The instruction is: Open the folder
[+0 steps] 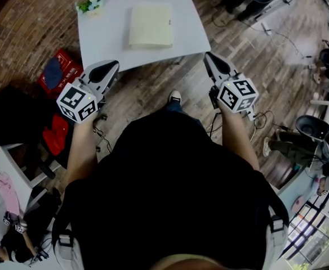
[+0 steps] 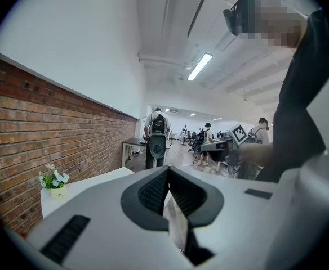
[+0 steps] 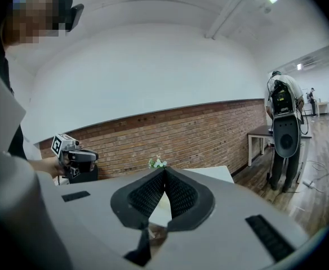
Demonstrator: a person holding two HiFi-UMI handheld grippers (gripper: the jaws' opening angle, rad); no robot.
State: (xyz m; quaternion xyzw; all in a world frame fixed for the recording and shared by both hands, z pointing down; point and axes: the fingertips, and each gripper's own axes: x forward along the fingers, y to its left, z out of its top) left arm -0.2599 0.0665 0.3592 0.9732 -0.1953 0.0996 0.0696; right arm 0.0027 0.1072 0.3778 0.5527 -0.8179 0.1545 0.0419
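The folder (image 1: 151,25) lies closed on the desk (image 1: 99,35), well apart from the left hand-held gripper (image 1: 112,66) and right hand-held gripper (image 1: 208,57), both empty with jaws together; arriving unopened, they would likely shove the folder rather than catch its cover.

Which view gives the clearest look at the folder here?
The head view: the folder lies closed and whole on the white table. In both gripper views the jaws block nearly all of it; at most a pale sliver shows.
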